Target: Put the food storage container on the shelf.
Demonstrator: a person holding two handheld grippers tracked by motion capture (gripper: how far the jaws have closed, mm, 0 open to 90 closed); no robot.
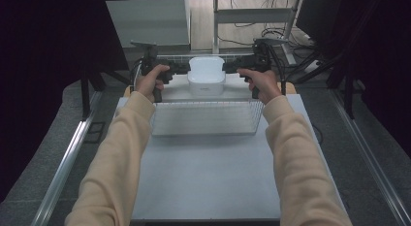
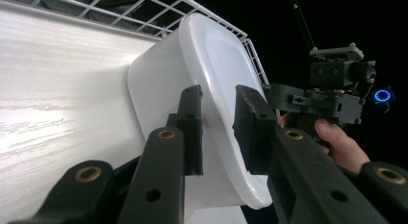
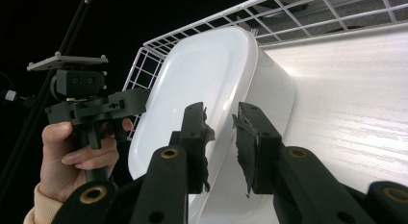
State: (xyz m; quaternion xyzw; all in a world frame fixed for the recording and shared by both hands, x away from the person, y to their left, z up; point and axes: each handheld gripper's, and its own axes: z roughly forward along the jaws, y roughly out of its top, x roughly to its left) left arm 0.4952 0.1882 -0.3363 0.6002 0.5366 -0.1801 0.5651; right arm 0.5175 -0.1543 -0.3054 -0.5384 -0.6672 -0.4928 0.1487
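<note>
A white lidded plastic box (image 1: 206, 74) stands at the far end of a white wire basket (image 1: 208, 120) on the table. My left gripper (image 1: 186, 68) reaches in from the box's left side and my right gripper (image 1: 227, 67) from its right. In the left gripper view the jaws of my left gripper (image 2: 219, 118) straddle the rim of the box (image 2: 221, 56) with a gap, the pads off it. My right gripper (image 3: 221, 132) likewise stands open around the opposite rim of the box (image 3: 202, 75). A hand holds each gripper.
The basket's wire wall (image 2: 144, 7) rises just behind the box. A white tabletop (image 1: 208, 177) stretches toward the person. Metal rails (image 1: 63, 168) run along both sides, with dark curtains and a shelf frame (image 1: 252, 15) beyond.
</note>
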